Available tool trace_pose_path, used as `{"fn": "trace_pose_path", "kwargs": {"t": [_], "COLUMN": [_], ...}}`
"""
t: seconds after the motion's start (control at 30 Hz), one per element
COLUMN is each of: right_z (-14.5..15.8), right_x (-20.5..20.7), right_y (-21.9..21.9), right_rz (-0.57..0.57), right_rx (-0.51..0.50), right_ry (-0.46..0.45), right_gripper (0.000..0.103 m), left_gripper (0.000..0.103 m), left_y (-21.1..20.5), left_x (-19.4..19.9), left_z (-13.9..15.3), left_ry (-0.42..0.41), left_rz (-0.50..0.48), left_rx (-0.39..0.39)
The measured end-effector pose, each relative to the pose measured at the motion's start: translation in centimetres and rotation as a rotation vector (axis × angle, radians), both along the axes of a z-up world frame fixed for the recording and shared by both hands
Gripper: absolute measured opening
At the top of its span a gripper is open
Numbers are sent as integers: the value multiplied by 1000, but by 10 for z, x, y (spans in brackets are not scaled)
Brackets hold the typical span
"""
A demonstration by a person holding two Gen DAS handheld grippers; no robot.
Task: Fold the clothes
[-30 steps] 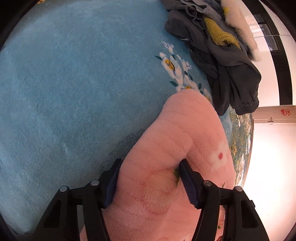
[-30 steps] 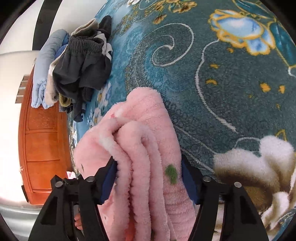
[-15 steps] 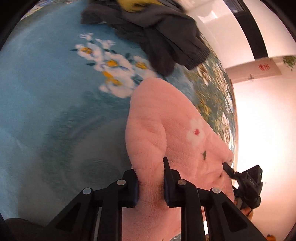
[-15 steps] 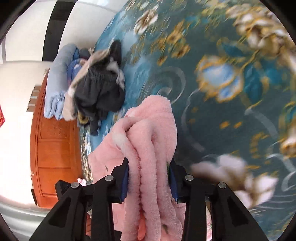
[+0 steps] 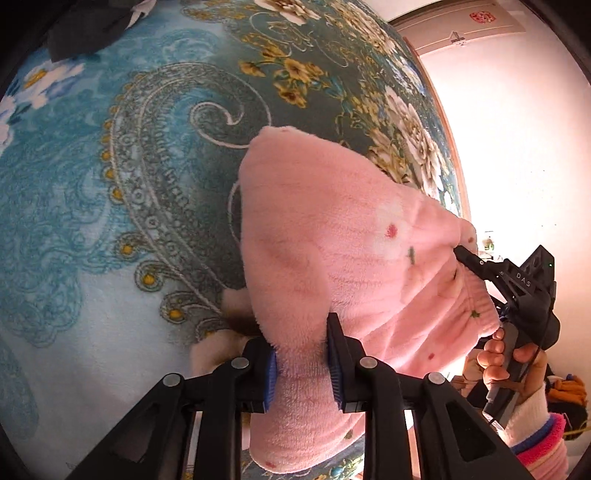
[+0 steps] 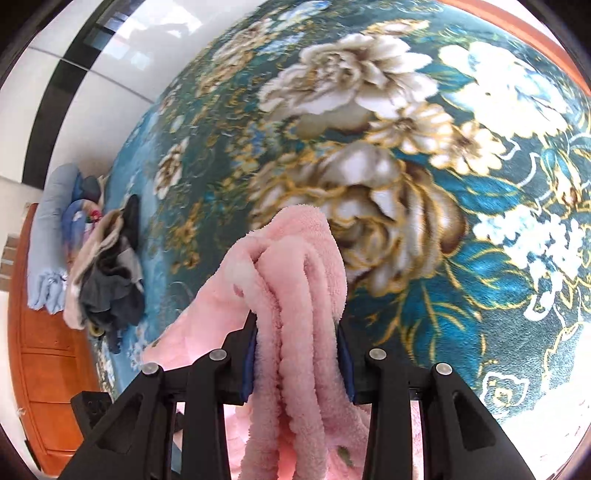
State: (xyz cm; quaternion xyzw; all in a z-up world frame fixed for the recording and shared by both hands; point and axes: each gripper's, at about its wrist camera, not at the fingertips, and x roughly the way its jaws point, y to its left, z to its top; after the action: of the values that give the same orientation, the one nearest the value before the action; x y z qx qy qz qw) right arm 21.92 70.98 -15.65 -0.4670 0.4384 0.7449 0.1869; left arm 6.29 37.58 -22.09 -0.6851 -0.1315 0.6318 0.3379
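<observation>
A fluffy pink garment with small flower prints hangs lifted above the floral blanket. My left gripper is shut on one bunched edge of it. My right gripper is shut on several gathered folds of the same pink garment. The right gripper also shows in the left wrist view, at the garment's far right edge, with the hand that holds it. The cloth spans between the two grippers.
A pile of dark and beige clothes lies at the left on the blanket, with folded light blue cloth behind it. An orange wooden cabinet stands beside the bed. Dark clothes show at top left.
Both grippers closed on the pink garment and lifted it off the blanket. Both views swung away from the clothes pile, towards the flowered part of the blanket.
</observation>
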Motion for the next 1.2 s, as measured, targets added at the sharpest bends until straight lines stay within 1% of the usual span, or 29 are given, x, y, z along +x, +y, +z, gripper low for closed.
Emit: {"fn": "trace_pose_path", "kwargs": {"t": [0.1, 0.2, 0.27, 0.3, 0.4, 0.43, 0.5, 0.57, 0.63, 0.7, 0.8, 0.83, 0.9, 0.97, 1.03, 1.07, 1.13, 1.2], "right_z": [-10, -20, -15, -12, 3, 12, 34, 49, 48, 36, 9, -1, -21, -30, -33, -33, -29, -19], "right_x": [0, 0, -3, -4, 0, 3, 11, 19, 22, 24, 32, 33, 35, 32, 27, 24, 24, 30], "right_y": [3, 5, 5, 5, 7, 7, -2, -26, -56, -82, -94, -90, -82, -82, -83, -84, -88, -97], "right_rz": [-8, -15, 12, 25, 33, 21, 22, 88, 196, 301, 317, 290, 245, 229, 224, 226, 230, 215], "right_rx": [10, 21, 45, 58, 133, 176, 248, 266, 298, 343, 400, 410, 391, 392, 403, 411, 422, 433], "right_ry": [-12, -25, -40, -47, -70, -69, -22, 46, 46, 4, -80, -108, -139, -147, -160, -168, -178, -151], "right_gripper": [39, 42, 47, 47, 50, 50, 50, 50, 50, 50, 50, 50, 50, 50, 52, 55, 56, 56], "left_gripper": [29, 28, 28, 28, 28, 28, 28, 28, 28, 28, 28, 28, 28, 28, 28, 28, 28, 28], "left_y": [-18, -31, -28, -25, -14, -11, -5, 2, 6, 9, 15, 15, 14, 11, 4, 1, -6, -15], "left_x": [1, 15, 26, 32, 50, 57, 71, 81, 81, 81, 80, 78, 75, 75, 77, 79, 83, 91], "left_z": [3, 16, 27, 33, 49, 53, 59, 58, 48, 38, 22, 16, 10, 10, 14, 18, 25, 31], "left_ry": [15, 64, 97, 124, 220, 258, 323, 357, 354, 347, 336, 312, 276, 274, 282, 295, 336, 389], "left_rz": [12, -15, -47, -67, -134, -159, -202, -220, -223, -225, -227, -222, -218, -215, -198, -191, -170, -125], "left_rx": [4, 7, 27, 30, 34, 32, 30, 24, 6, -14, -43, -43, -53, -54, -38, -32, -34, -35]}}
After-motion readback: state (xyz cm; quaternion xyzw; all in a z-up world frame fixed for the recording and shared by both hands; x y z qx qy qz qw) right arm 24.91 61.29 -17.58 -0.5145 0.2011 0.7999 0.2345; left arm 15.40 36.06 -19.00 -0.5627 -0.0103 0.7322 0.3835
